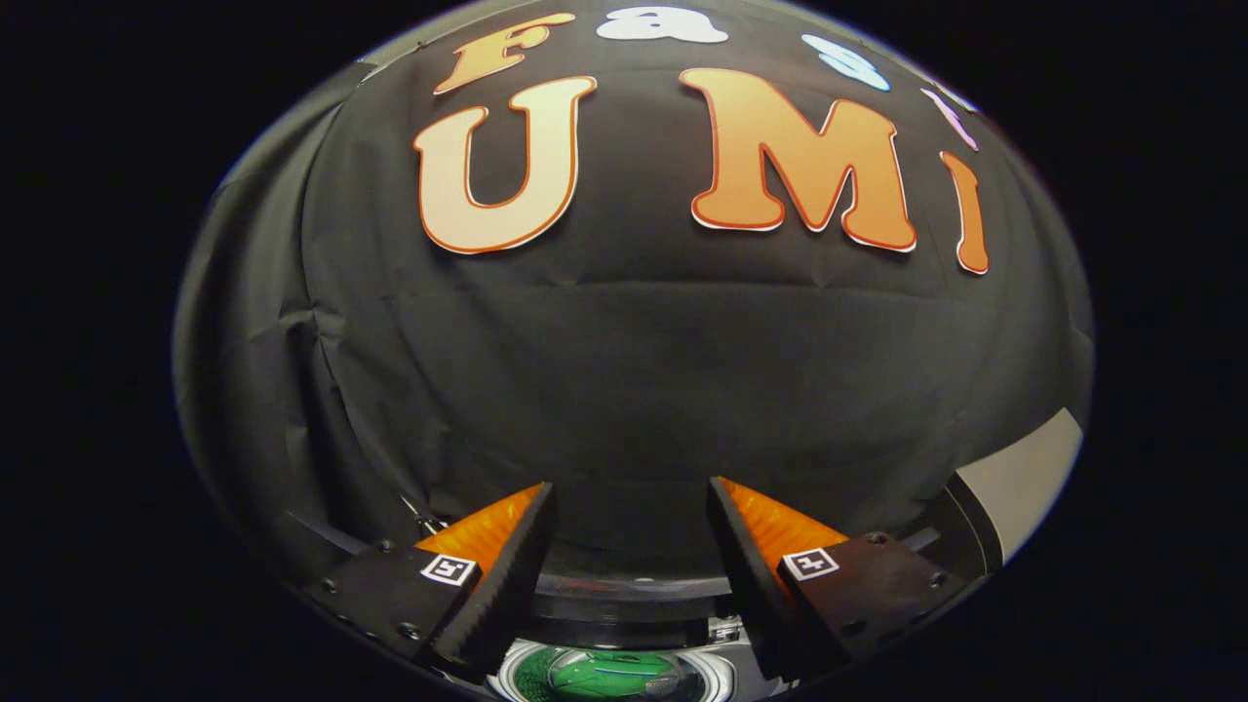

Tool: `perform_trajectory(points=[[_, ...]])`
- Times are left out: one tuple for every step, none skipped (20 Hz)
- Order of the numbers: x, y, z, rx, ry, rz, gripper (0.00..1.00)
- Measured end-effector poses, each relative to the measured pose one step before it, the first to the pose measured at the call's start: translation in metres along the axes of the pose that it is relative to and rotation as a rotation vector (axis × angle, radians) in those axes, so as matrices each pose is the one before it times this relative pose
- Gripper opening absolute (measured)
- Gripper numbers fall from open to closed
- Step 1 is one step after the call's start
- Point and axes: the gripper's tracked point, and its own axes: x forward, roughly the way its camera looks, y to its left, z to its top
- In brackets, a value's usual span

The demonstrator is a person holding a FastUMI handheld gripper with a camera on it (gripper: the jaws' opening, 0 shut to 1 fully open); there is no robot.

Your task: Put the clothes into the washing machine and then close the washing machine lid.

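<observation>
My gripper (pixel 632 502) is open, with a wide gap and nothing between its fingers, held up and facing the black cloth wall. Low between the fingers I look down on the washing machine (pixel 612 629): its dark raised lid or rim arcs across, and beneath it a round opening ringed in white. Inside that opening lies green cloth (pixel 604 675), the clothes, in the drum. The fingers are above and apart from the opening.
The black cloth wall (pixel 624 351) stands close ahead, beyond the fingers. A pale grey panel (pixel 1024 478) with a dark edge shows off to the right of the right finger.
</observation>
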Motion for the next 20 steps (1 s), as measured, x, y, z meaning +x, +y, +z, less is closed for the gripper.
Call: perform_trajectory(points=[[-0.00657, 0.00117, -0.00256, 0.00025, -0.00959, 0.0014, 0.99], [-0.00707, 0.00008, -0.00135, -0.00138, -0.01148, -0.00071, 0.99], [-0.008, 0.00018, -0.00338, -0.00248, -0.00993, -0.00024, 0.99], [-0.00551, 0.00006, -0.00408, -0.00073, -0.0083, 0.00121, 0.99], [-0.00679, 0.00089, -0.00475, -0.00051, -0.00696, 0.00185, 0.98], [-0.00597, 0.00007, -0.00389, -0.00101, -0.0033, 0.00032, 0.98], [-0.00573, -0.00047, -0.00294, -0.00257, -0.00352, 0.00126, 0.99], [-0.0043, 0.00061, -0.00328, -0.00194, -0.00397, 0.00178, 0.98], [-0.00329, 0.00119, -0.0024, -0.00192, -0.00415, 0.00194, 0.98], [-0.00309, 0.00065, -0.00146, 0.00041, -0.00483, 0.00196, 0.98], [-0.00334, -0.0004, -0.00333, -0.00192, -0.00039, 0.0029, 0.98], [-0.00378, 0.00021, -0.00211, -0.00057, 0.00028, 0.00068, 0.98], [-0.00172, 0.00095, -0.00291, 0.00222, -0.00163, -0.00151, 0.98], [-0.00301, -0.00021, -0.00183, -0.00014, -0.00258, -0.0011, 0.98], [-0.00139, 0.00003, -0.00139, -0.00027, -0.00343, -0.00179, 0.98], [-0.00179, -0.00027, -0.00168, 0.00084, -0.00253, -0.00117, 0.98], [-0.00331, 0.00068, -0.00057, 0.00056, -0.00334, -0.00134, 0.98], [-0.00225, -0.00021, -0.00171, -0.00003, -0.00255, -0.0006, 0.98], [-0.00329, 0.00077, -0.00294, 0.00038, 0.00093, -0.00081, 0.98], [-0.00221, -0.00073, -0.00407, 0.00188, 0.00348, -0.00035, 0.98]])
